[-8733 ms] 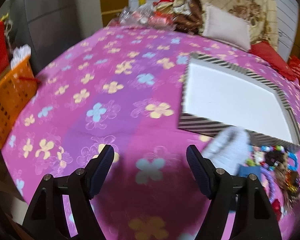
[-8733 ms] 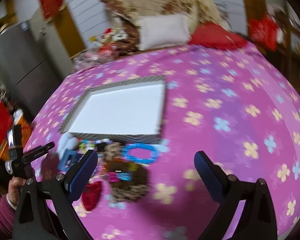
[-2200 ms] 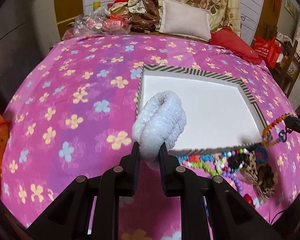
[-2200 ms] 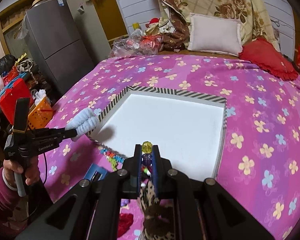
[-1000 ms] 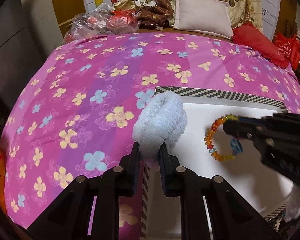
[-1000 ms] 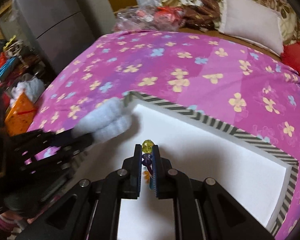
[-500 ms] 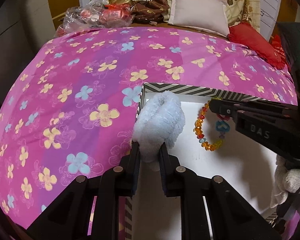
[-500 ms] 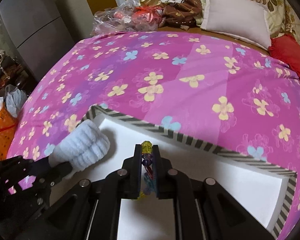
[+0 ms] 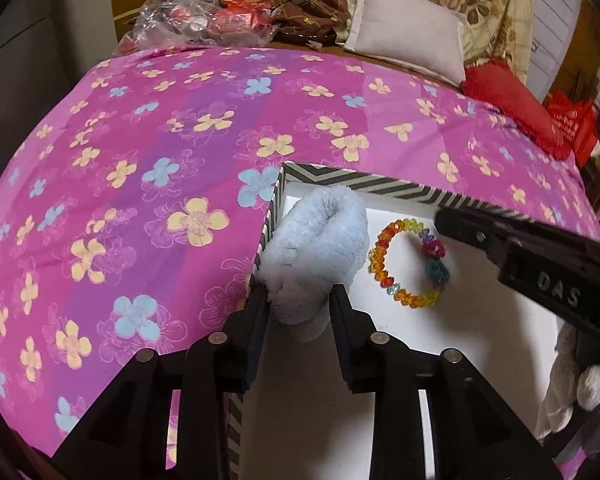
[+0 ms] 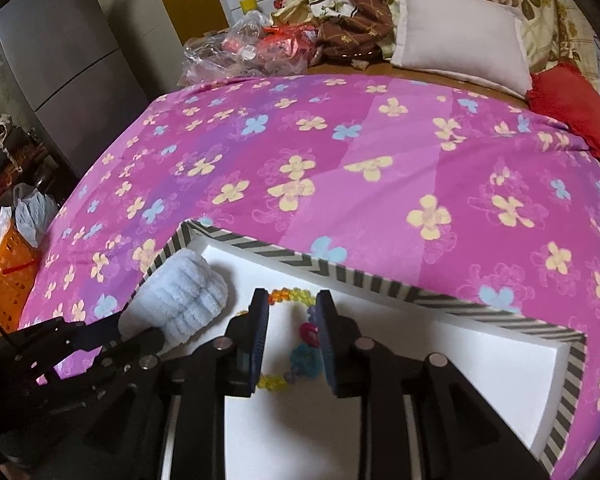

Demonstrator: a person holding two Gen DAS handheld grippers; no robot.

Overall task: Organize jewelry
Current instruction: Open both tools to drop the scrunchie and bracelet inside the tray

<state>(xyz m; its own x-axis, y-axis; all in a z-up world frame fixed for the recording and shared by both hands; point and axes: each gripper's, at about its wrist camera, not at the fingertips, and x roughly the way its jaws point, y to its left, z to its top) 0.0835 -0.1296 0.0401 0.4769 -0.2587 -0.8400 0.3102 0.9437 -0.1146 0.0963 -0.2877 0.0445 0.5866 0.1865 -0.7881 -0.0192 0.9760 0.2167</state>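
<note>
The only writing that reads is "DAS", moulded in raised letters on the black body of the right gripper [image 9: 500, 240], which enters the left wrist view from 3 o'clock; nothing else bears legible lettering.

One striped box [image 9: 400, 190] with a white floor lies on the pink flowered bedspread [image 9: 180, 140]; inside it are two pieces: one pale blue fluffy scrunchie [image 9: 320, 240] in the corner at 9 o'clock of the box, and one bead bracelet [image 9: 384, 272] of orange, yellow and clear beads with two small charms, flat on the floor just at 3 o'clock of the scrunchie.

The left gripper [image 9: 300, 304] has just been parting; the scrunchie sits between its fingers, whose pads still touch the fluff on both sides.

The right gripper has likewise just been opening; its jaws stand apart over the bracelet [image 10: 288, 296], released and lying on the box floor between them.

At 12 o'clock: one white pillow [image 9: 408, 48], one red cushion [image 9: 508, 100].
</note>
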